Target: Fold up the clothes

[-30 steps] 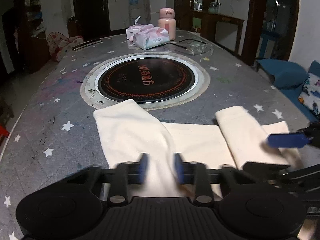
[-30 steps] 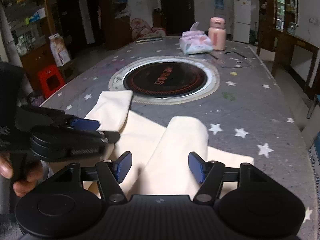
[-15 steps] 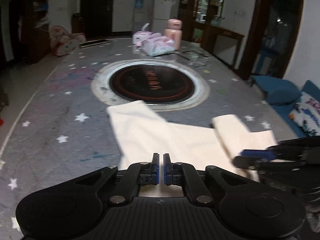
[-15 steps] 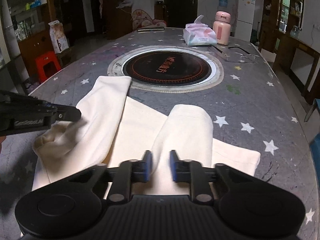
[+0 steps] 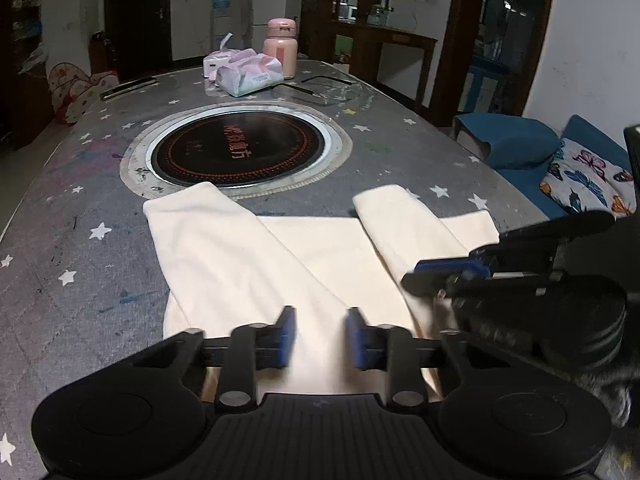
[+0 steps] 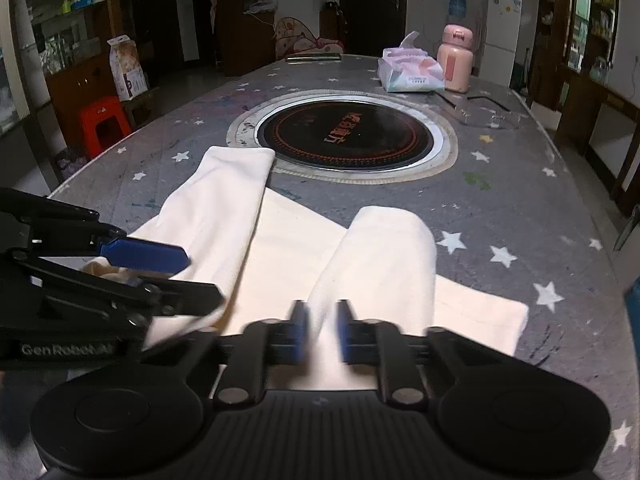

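Left wrist view shows the cream garment [image 5: 320, 248] spread across the lower middle of the frame on the star-patterned table [image 5: 80, 184], both sleeves folded in over the body and pointing up toward the round cooktop [image 5: 236, 152]. The left gripper [image 5: 320, 338], whose jaws were pressed together half a second ago, now has them apart over the near hem. The right gripper [image 6: 320, 330] at lower centre of its own view has widened slightly too, so both look to have released the cloth, probably ready to regrip for the next fold.
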{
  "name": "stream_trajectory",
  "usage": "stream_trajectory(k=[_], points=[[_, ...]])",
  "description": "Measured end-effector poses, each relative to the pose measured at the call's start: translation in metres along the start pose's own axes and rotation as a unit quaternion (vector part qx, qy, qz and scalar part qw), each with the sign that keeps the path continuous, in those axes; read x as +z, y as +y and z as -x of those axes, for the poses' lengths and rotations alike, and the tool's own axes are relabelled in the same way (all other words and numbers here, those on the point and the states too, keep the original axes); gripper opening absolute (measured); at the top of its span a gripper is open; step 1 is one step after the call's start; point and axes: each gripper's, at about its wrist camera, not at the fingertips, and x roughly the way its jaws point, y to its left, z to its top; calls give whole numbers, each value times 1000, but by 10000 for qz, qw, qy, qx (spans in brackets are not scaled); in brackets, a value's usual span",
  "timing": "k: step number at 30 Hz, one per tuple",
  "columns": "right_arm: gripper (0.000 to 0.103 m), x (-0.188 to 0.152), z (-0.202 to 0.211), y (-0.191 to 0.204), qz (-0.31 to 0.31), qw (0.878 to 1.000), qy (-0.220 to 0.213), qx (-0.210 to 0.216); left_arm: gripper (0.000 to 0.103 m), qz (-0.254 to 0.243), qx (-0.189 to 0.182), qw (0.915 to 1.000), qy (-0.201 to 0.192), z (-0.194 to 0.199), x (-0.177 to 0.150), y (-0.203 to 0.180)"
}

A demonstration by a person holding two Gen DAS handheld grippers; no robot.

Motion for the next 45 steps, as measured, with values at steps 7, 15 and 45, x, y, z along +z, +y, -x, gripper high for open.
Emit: stream_trajectory(k=[7,15,45], points=[[2,-11,39,-9,-15,9992,-318,-227,45,-149,-65,9998,-98,13,-5,-10],[2,-43,111,-29,-338,9934,-742,-801,49,-313,-162,9994,-24,13,-9,-25],[5,-48,61,-44,-771,9952,-514,-310,3,1249,963,9865,-447,151,-107,60]])
